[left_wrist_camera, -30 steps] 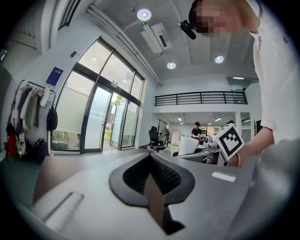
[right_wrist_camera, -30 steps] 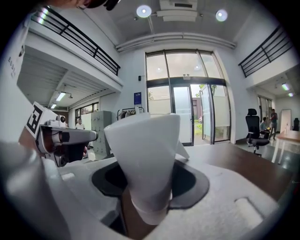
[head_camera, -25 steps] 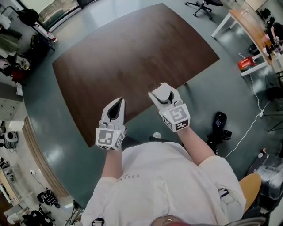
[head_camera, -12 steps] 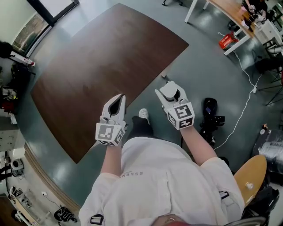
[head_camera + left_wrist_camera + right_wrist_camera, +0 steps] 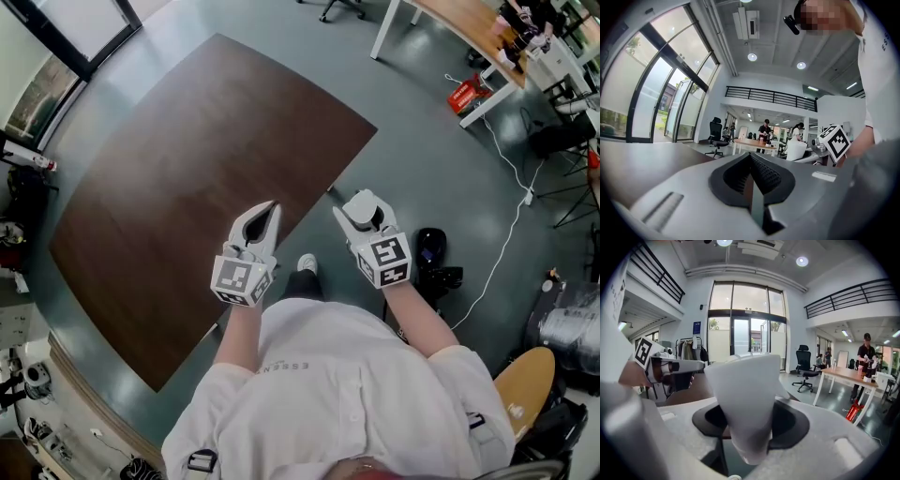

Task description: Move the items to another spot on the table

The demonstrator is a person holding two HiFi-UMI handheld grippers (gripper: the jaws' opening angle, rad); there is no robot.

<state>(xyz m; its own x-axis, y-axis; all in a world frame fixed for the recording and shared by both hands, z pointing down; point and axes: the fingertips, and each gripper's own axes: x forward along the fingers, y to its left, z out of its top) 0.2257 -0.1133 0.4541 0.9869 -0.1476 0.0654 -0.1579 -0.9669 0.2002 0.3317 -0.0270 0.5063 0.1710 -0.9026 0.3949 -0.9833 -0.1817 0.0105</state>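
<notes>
Jaws of the left gripper (image 5: 268,212) are together, empty; the right gripper (image 5: 362,201) clamps a white cup (image 5: 747,394). Both have swung along the tabletop's (image 5: 187,159) near edge towards its right corner, the cup still to place.

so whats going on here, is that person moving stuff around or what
A person stands at the edge of a dark wooden table with tongs in each hand. The right tongs are closed on a white cup, held just off the table's edge, above the floor. The left tongs are shut with nothing in them, their tips at the table's near edge. The cup is not yet set down on the table.
</notes>
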